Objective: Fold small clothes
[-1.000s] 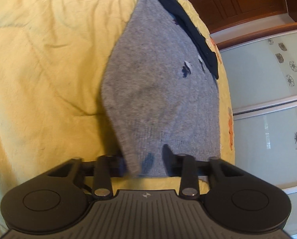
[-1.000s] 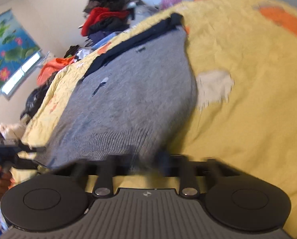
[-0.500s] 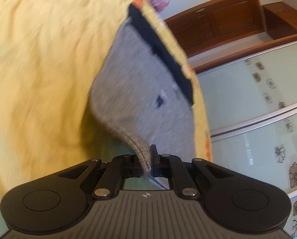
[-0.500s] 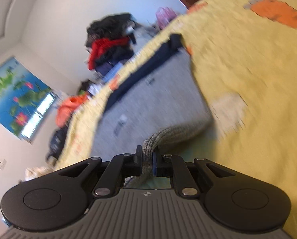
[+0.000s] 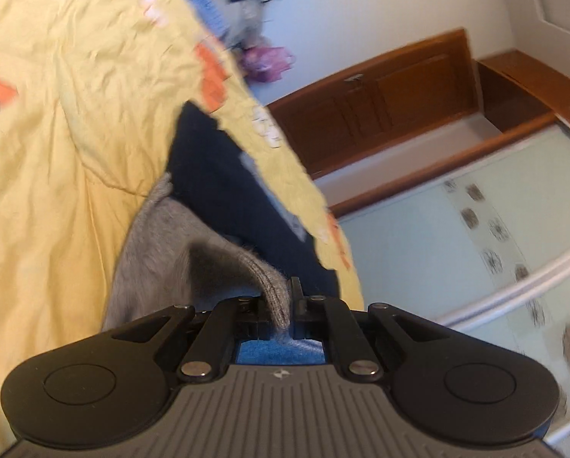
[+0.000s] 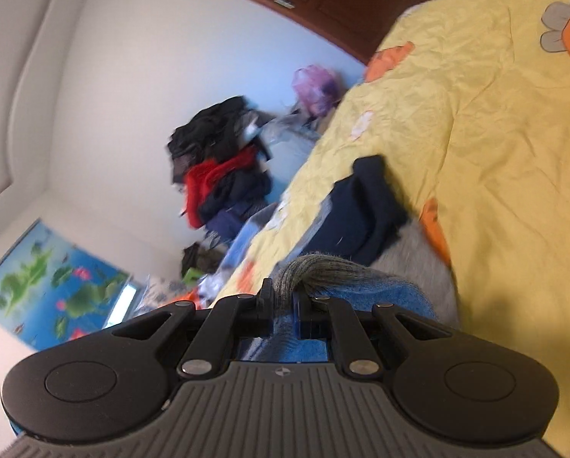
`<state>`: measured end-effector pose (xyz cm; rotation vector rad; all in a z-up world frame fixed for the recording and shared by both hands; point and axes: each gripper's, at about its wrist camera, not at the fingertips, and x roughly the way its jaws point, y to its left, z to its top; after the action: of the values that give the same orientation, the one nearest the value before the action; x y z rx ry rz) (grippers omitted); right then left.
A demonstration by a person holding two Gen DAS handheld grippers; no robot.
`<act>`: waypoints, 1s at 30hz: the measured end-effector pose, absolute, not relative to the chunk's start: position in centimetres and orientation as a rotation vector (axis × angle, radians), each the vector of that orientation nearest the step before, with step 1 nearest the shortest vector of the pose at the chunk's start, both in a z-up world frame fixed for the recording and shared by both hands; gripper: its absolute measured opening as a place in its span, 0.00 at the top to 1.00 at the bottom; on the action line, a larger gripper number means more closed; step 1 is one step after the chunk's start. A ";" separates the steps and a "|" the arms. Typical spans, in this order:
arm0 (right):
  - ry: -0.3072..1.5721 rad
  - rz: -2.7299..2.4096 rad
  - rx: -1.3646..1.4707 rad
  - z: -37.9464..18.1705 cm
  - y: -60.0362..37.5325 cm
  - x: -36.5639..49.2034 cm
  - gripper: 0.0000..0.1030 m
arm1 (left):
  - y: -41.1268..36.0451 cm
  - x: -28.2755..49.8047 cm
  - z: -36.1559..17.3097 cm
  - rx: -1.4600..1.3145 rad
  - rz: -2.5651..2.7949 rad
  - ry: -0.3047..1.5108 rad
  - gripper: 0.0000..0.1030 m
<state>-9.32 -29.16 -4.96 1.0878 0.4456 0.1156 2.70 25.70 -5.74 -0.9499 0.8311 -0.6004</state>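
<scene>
Left wrist view: the left gripper (image 5: 283,305) is clamped on the ribbed hem of a grey sweater (image 5: 159,244). The hem is pinched between the jaws and raised off the bed (image 5: 55,122), and the grey knit curls over beneath it. Ahead lies the sweater's navy part (image 5: 223,175), flat near the bed's right edge. A blue lining (image 5: 281,351) shows under the jaws. A wooden cabinet (image 5: 380,103) and glass doors (image 5: 456,229) are seen past the bed's edge.

Right wrist view: the right gripper (image 6: 283,305) is clamped on another bunch of the same ribbed hem, with blue lining exposed beside it. The navy part (image 6: 365,213) lies ahead, close to the bed's left edge. A pile of clothes (image 6: 220,175) stands against the far wall, well apart from the sweater.

Judgement: the hem is being carried toward the navy end to fold the sweater in half. The following risks are noted:
- Each grip is on a narrow pinch of knit; a quick pull could slip the hem from the jaws.
- Uneven travel of the two hands would lay the fold askew.
- The sweater lies near the bed's edge; drag could pull it over that edge.
- The frames are blurred, so the alignment of the hem with the navy end cannot be confirmed.
</scene>
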 end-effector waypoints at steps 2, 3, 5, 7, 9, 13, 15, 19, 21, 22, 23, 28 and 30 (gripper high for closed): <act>0.466 0.101 1.088 -5.8 -29.4 -7.4 0.86 | 25.1 4.8 -6.3 -0.917 -0.593 0.845 0.94; 0.467 0.096 1.069 -5.7 -29.5 -6.3 0.86 | 24.8 5.8 -6.1 -0.900 -0.600 0.837 0.94; 0.453 0.097 1.047 -5.2 -29.9 -4.4 0.86 | 24.4 8.0 -5.3 -0.888 -0.610 0.810 0.94; 0.444 0.099 1.049 -4.6 -30.7 -2.1 0.86 | 24.1 10.6 -4.4 -0.884 -0.616 0.793 0.94; 0.459 0.085 1.040 -4.2 -31.1 0.7 0.86 | 23.7 13.3 -3.6 -0.865 -0.601 0.786 0.94; 0.486 0.051 1.018 -4.8 -31.5 5.8 0.86 | 23.2 18.4 -3.2 -0.851 -0.573 0.795 0.94; 0.510 0.023 0.991 -5.4 -31.6 8.1 0.86 | 22.7 20.5 -3.5 -0.835 -0.563 0.807 0.94; 0.542 -0.006 0.982 -7.0 -32.1 11.6 0.86 | 21.6 23.8 -4.7 -0.795 -0.533 0.839 0.94; 0.544 -0.015 0.966 -7.2 -32.1 12.8 0.86 | 21.4 25.1 -5.4 -0.805 -0.523 0.843 0.94; 0.552 -0.024 0.946 -7.2 -32.1 13.5 0.86 | 21.2 25.7 -5.7 -0.800 -0.513 0.849 0.94; 0.569 -0.035 0.924 -7.4 -32.2 14.2 0.86 | 21.0 26.5 -6.2 -0.793 -0.501 0.867 0.94; 0.734 -0.066 0.831 -8.5 -31.9 17.2 0.75 | 20.6 29.2 -8.1 -0.731 -0.352 0.981 0.90; 0.703 -0.047 0.699 -6.7 -30.8 16.3 0.69 | 21.2 28.5 -6.6 -0.674 -0.294 0.936 0.77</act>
<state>16.27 -30.84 -6.66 0.6993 0.7026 -0.0473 28.47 21.17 -6.56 -0.6738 0.9365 -0.2940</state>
